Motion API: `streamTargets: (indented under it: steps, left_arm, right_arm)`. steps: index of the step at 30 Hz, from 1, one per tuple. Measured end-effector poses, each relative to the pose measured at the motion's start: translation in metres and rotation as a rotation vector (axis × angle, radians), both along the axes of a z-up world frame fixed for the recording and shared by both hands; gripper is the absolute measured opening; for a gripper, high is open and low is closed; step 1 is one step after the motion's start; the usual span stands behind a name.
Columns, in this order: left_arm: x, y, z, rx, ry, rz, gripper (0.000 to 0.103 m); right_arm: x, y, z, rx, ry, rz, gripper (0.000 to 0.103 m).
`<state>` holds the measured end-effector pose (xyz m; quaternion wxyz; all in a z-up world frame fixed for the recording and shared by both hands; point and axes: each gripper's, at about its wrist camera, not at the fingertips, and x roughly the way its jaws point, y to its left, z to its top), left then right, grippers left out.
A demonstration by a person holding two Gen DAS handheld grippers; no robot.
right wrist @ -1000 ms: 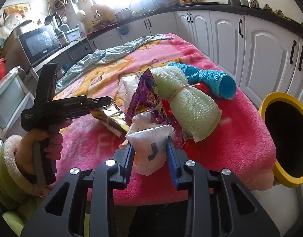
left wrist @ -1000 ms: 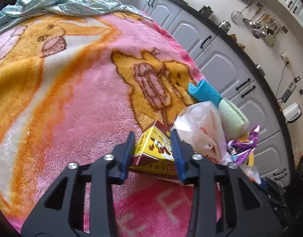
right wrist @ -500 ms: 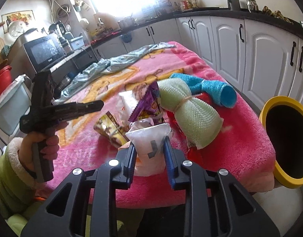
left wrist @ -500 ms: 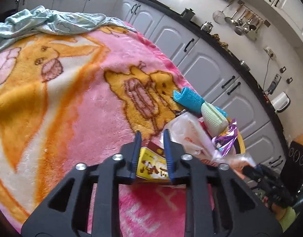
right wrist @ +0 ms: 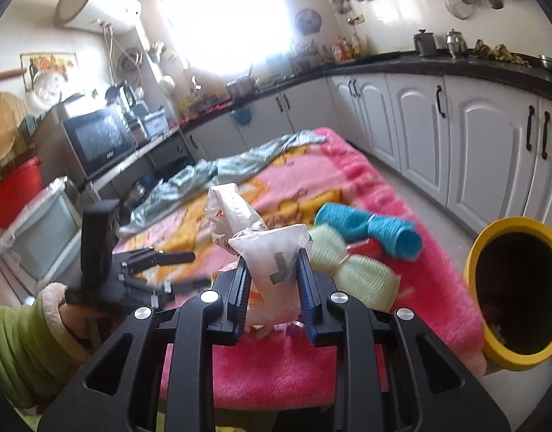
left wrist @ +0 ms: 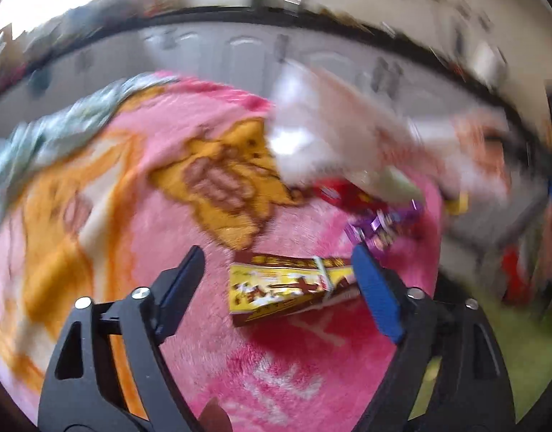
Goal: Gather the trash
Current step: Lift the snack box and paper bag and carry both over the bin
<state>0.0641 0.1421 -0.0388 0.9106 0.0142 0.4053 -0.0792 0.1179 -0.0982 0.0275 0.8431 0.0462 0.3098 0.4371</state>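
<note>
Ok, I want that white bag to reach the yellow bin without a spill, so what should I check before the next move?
1. Right tool shut on the white crinkled plastic bag: ok.
2. Bag lifted clear of the pink plush blanket: ok.
3. Round yellow-rimmed bin mouth open, beside the table: ok.
4. Left tool has just been opening, yellow printed carton lying loose between its jaws: ok.
5. Room left in the bin: cannot tell.
</note>
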Motion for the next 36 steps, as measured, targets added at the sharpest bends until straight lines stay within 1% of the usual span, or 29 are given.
streamTargets:
  steps: [3, 7, 11, 13, 14, 15, 16, 17, 19, 20, 21, 22, 25, 28, 31, 32, 35, 36]
  left_arm:
    - [0.009, -0.027, -0.007, 0.183, 0.025, -0.185, 0.081]
    - [0.022, -0.046, -0.014, 0.269, 0.072, -0.325, 0.081]
    - [0.031, -0.059, -0.023, 0.348, 0.114, -0.442, 0.081]
    - [0.037, -0.064, -0.032, 0.389, 0.166, -0.503, 0.081]
    - [0.037, -0.067, -0.037, 0.41, 0.181, -0.517, 0.081]
    - [0.039, -0.068, -0.044, 0.442, 0.209, -0.535, 0.079]
    - [0.04, -0.068, -0.048, 0.456, 0.227, -0.552, 0.074]
    - [0.039, -0.069, -0.053, 0.463, 0.245, -0.575, 0.071]
    - [0.039, -0.068, -0.059, 0.468, 0.271, -0.595, 0.058]
    - [0.039, -0.066, -0.061, 0.467, 0.275, -0.596, 0.057]
    - [0.039, -0.064, -0.061, 0.448, 0.275, -0.589, 0.054]
    - [0.039, -0.062, -0.061, 0.435, 0.278, -0.587, 0.047]
    - [0.033, -0.063, -0.06, 0.439, 0.265, -0.565, 0.037]
    - [0.026, -0.063, -0.059, 0.436, 0.248, -0.531, 0.033]
    - [0.021, -0.061, -0.054, 0.417, 0.236, -0.472, 0.032]
    - [0.02, -0.059, -0.05, 0.403, 0.233, -0.44, 0.032]
    - [0.018, -0.062, -0.034, 0.351, 0.203, -0.388, 0.032]
    - [0.017, -0.061, -0.02, 0.301, 0.18, -0.386, 0.032]
  right_arm:
    - [0.007, -0.011, 0.008, 0.02, -0.008, -0.033, 0.023]
    - [0.016, -0.028, 0.014, 0.047, -0.004, -0.082, 0.022]
    - [0.03, -0.049, 0.019, 0.08, 0.014, -0.137, 0.022]
    - [0.034, -0.056, 0.021, 0.087, 0.015, -0.154, 0.021]
    - [0.036, -0.06, 0.023, 0.095, 0.011, -0.171, 0.021]
    - [0.039, -0.064, 0.024, 0.101, 0.009, -0.183, 0.021]
    - [0.041, -0.068, 0.026, 0.106, 0.007, -0.195, 0.021]
    - [0.044, -0.073, 0.028, 0.113, 0.003, -0.211, 0.021]
    - [0.049, -0.087, 0.031, 0.123, -0.01, -0.25, 0.021]
    - [0.05, -0.093, 0.031, 0.126, -0.015, -0.266, 0.021]
    - [0.053, -0.1, 0.033, 0.132, -0.017, -0.286, 0.021]
    - [0.057, -0.109, 0.034, 0.143, -0.016, -0.31, 0.021]
    - [0.063, -0.129, 0.035, 0.159, -0.017, -0.36, 0.021]
    - [0.069, -0.151, 0.035, 0.182, -0.011, -0.405, 0.021]
    - [0.073, -0.165, 0.035, 0.189, -0.016, -0.43, 0.021]
    - [0.074, -0.17, 0.035, 0.192, -0.018, -0.44, 0.021]
    - [0.075, -0.18, 0.036, 0.192, -0.03, -0.463, 0.021]
    - [0.075, -0.183, 0.036, 0.19, -0.034, -0.472, 0.021]
